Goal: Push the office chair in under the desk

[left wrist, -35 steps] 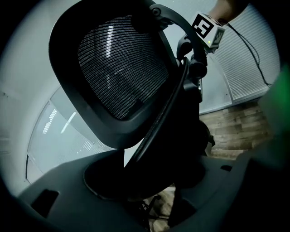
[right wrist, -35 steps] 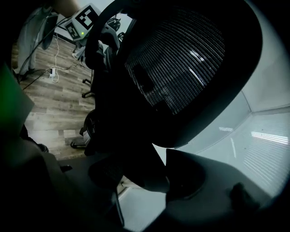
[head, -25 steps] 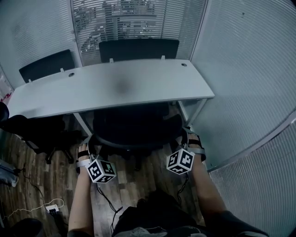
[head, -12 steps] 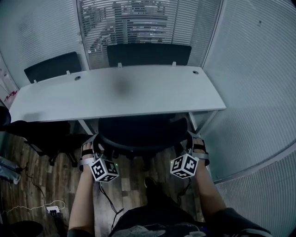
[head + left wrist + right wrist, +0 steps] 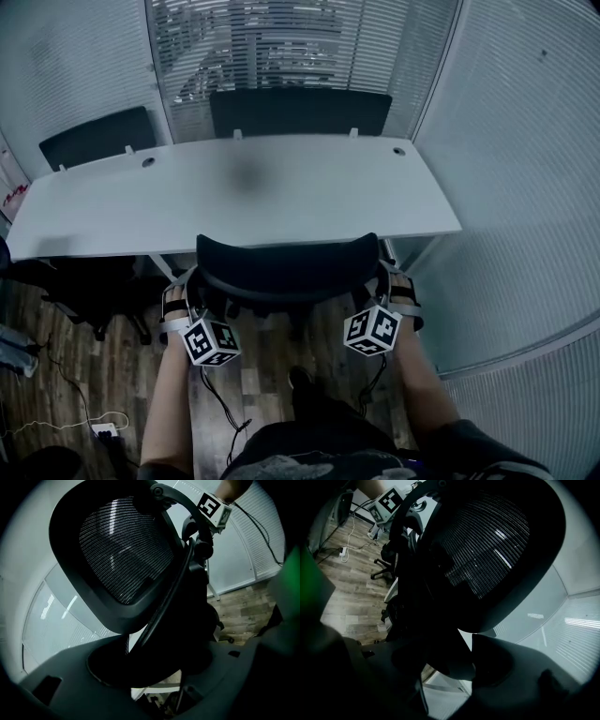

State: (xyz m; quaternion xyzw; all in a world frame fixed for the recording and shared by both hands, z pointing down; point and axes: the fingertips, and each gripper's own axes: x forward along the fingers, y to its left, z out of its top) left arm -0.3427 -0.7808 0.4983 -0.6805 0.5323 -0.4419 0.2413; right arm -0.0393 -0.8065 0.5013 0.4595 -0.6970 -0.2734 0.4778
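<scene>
The black office chair (image 5: 286, 267) stands at the white desk (image 5: 234, 197), its seat hidden beneath the tabletop and only the curved backrest showing. My left gripper (image 5: 192, 281) is at the backrest's left edge and my right gripper (image 5: 380, 277) at its right edge. In the left gripper view the mesh backrest (image 5: 122, 550) and its frame run down between the jaws of my left gripper (image 5: 154, 667), which close on them. In the right gripper view the backrest's rim (image 5: 497, 550) sits the same way in my right gripper (image 5: 454, 667).
Two more black chairs (image 5: 300, 111) (image 5: 94, 136) stand behind the desk against glass walls with blinds. Another dark chair (image 5: 75, 281) sits under the desk's left part. A desk leg (image 5: 412, 253) is near my right gripper. Cables and a power strip (image 5: 103, 429) lie on the wooden floor.
The chair has rolled forward under the desk, so its seat has gone out of sight. Both grippers have travelled forward with the backrest.
</scene>
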